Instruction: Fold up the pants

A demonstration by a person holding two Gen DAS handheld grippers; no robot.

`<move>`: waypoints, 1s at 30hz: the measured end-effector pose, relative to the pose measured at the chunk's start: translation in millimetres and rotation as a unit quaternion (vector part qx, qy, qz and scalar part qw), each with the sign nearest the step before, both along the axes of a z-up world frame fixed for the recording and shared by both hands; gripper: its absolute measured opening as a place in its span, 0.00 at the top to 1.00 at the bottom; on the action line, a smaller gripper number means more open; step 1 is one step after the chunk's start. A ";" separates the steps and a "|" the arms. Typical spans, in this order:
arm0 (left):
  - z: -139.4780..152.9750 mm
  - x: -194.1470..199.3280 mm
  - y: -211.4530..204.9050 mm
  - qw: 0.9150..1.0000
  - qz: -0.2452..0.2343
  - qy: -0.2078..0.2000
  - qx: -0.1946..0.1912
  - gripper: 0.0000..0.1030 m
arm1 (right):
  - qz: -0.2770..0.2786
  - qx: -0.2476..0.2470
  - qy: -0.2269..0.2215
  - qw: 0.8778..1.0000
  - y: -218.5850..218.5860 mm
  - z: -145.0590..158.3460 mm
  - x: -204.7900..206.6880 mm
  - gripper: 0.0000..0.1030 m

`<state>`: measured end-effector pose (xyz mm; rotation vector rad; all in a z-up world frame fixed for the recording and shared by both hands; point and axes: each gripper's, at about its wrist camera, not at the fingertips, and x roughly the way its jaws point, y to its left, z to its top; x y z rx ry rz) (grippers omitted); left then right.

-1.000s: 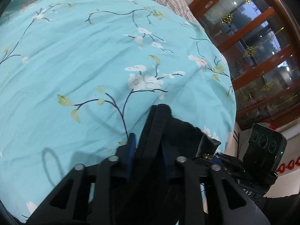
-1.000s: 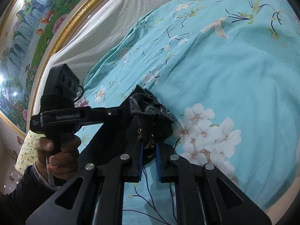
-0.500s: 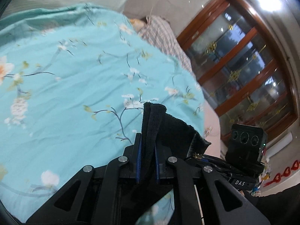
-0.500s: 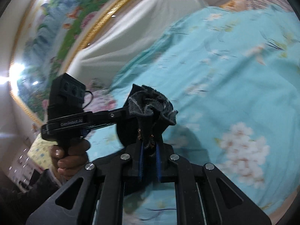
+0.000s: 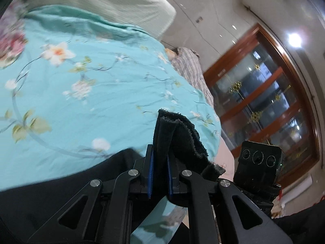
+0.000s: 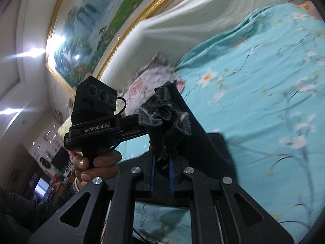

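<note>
Pants (image 5: 178, 140), black with a frayed raw edge, are pinched in both of my grippers and held up above the bed. Nearest in the left wrist view, my left gripper (image 5: 159, 174) has its blue-lined jaws clamped on a folded band of the dark cloth; the jaws have just been closing, with the cloth between them. A flap of the fabric droops to the right of the jaws, and more black cloth hangs below and to the left.

In the right wrist view, my right gripper (image 6: 161, 172) is closed tight on a bunched, greyish-edged wad of the same pants (image 6: 168, 118), which stretch away toward the upper middle. Just left of that wad is the other gripper's black camera block, with a hand (image 6: 95, 166) wrapped round its handle.

Beneath everything lies a turquoise bedspread (image 5: 81, 93) printed with white blossoms and thin branches. Farther off, a pale ribbed headboard (image 6: 203, 20) runs along the bed's far end. Beyond it, a gold-framed landscape painting (image 6: 97, 26) hangs on the wall. In the left view, a wooden glass-fronted cabinet (image 5: 264, 105) stands at the far right.
</note>
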<state>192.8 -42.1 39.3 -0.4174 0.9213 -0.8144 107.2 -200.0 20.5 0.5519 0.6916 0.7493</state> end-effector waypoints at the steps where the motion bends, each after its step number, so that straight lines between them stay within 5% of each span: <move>1: -5.1 -2.1 7.2 1.000 0.006 0.006 -0.002 0.91 | 0.006 -0.002 0.005 1.000 5.9 -2.8 1.7 0.88; 13: -69.0 -15.9 53.7 0.995 0.064 0.072 -0.004 0.90 | 0.058 -0.047 0.057 0.996 48.9 -49.3 13.1 0.88; 23: -88.2 -30.0 77.5 0.990 0.097 0.098 0.002 0.92 | 0.076 -0.122 0.069 0.987 75.5 -59.1 12.4 0.86; 26: -92.0 -35.8 85.9 0.988 0.111 0.104 0.003 0.92 | 0.084 -0.143 0.069 0.984 82.3 -59.2 11.2 0.81; 30: -92.7 -48.1 101.0 0.985 0.136 0.105 0.005 0.92 | 0.100 -0.142 0.073 0.982 88.6 -59.7 9.5 0.59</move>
